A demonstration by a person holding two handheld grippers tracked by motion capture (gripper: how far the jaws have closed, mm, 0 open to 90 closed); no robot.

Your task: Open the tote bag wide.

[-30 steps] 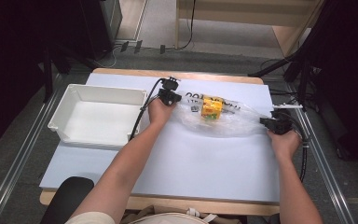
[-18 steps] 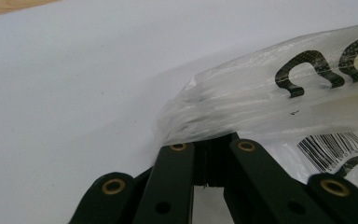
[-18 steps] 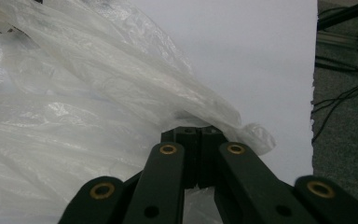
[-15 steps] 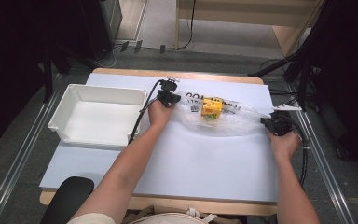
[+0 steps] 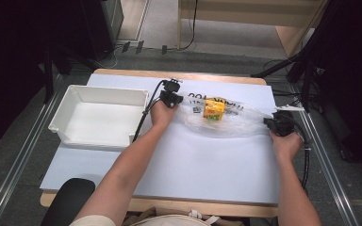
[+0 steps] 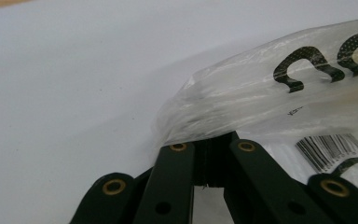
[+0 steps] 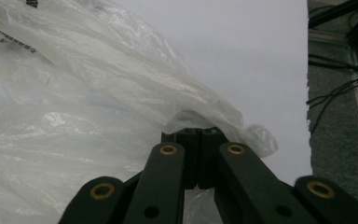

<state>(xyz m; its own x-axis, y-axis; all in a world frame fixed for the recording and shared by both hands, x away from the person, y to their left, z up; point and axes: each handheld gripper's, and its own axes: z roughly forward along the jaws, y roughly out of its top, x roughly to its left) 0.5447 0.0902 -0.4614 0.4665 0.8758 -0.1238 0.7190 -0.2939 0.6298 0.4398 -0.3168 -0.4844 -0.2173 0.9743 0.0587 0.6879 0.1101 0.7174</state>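
**Plastic bag: pinched at both ends, carton inside, tray unused**

Plastic bag [image 5: 226, 120] lies flat on the white table [image 5: 179, 174], toward the far edge and right of centre, stretched sideways between the two grippers. It is clear film with black lettering and a barcode patch. Inside it, near the middle, sits a small yellow carton [image 5: 214, 108], which looks upright, though the film blurs its edges.

Left gripper [image 5: 171, 97]: at the bag's left end. In the left gripper view its jaws are brought together on a fold of the film, pads tight with plastic bunched between them.

Right gripper [image 5: 277, 125]: at the bag's right end. The right gripper view gives the same reading (jaws together, a crumpled lip of film caught at the tips).

White tray [image 5: 99, 117]: stands on the table just left of the left hand, apart from the bag, nothing in it.

Progress, as judged: both holds on the bag are made and the film is drawn out between them, so the gripping stage looks complete. The carton is inside the bag and the bag rests on the table. Whether the work is to lift the bag into the tray or to shake the carton out, that part appears not yet begun.
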